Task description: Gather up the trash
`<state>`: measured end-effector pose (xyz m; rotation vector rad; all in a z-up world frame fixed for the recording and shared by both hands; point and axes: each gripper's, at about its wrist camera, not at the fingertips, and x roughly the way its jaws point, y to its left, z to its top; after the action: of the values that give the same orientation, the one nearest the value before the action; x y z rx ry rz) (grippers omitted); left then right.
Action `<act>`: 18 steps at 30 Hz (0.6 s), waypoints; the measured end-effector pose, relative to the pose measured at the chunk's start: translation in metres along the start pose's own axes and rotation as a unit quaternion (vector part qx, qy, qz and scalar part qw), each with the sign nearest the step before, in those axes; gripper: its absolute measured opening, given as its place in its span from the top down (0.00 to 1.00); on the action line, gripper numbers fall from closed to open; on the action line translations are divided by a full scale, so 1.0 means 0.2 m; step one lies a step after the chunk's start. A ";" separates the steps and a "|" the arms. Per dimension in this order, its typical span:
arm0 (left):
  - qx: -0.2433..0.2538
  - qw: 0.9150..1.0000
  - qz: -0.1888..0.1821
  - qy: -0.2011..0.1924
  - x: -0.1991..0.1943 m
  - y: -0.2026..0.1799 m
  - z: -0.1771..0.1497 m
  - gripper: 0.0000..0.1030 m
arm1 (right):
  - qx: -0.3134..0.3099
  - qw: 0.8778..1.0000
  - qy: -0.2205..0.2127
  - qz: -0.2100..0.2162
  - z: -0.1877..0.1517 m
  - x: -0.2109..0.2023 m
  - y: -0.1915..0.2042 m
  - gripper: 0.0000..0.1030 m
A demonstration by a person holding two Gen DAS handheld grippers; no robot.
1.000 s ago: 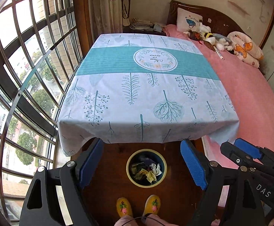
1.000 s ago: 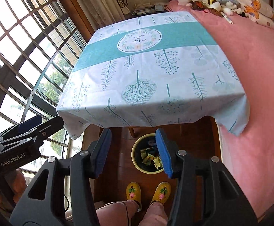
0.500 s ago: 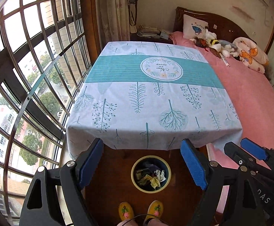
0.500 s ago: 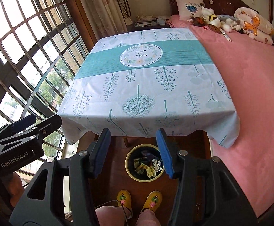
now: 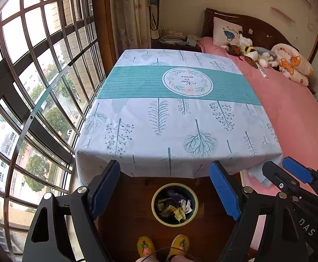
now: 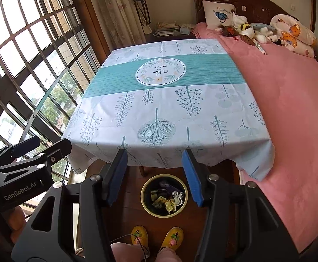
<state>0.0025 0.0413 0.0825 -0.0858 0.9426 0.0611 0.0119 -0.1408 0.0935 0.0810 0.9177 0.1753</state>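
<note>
On the floor below the near edge of the worktop [image 5: 180, 118], read from the left: the left tongs [image 5: 169, 187] stand wide apart with nothing between the blue pads [image 5: 105, 188], and in their view the bin [image 5: 174, 204] sits low between the two fingers, well below the tips and apart from them. The bin is a round, dark pail with a pale rim, standing upright on the wooden floor just beyond a pair of yellow slippers [image 5: 163, 244]. The trash [image 5: 177, 207] lies inside it: crumpled wrappers, yellowish scraps and a wad of white paper. By judgement this material is light, soft and easily crushed, with no fragile item apparent; foil-like wrappers may slip, so a pinch on a crumpled fold or a bunched corner would hold better than a flat face. Any loose piece should lift with little force. Further right, the right tongs [image 6: 155, 174] are likewise parted and empty, the jaws neither fully wide nor closed, and the bin [image 6: 164, 196] again shows beneath and between them, untouched. The patterned cloth on the worktop shows no trash left on it in either view. To the far right lies the pink bed [image 6: 290, 109].
</note>
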 end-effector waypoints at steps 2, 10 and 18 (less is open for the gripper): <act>0.001 1.000 0.000 -0.001 0.01 -0.01 0.01 0.17 | -0.003 1.000 -0.002 -0.001 0.00 0.00 0.00 0.52; 0.002 1.000 0.000 -0.001 0.03 -0.02 0.03 0.17 | -0.012 1.000 -0.008 -0.002 0.03 0.01 0.02 0.52; -0.003 1.000 0.002 0.002 0.05 -0.03 0.04 0.17 | -0.020 1.000 -0.009 0.003 0.05 0.02 0.01 0.52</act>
<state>0.0163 0.0367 0.0792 -0.0900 0.9471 0.0672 0.0229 -0.1375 0.0968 0.0471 0.8964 0.1977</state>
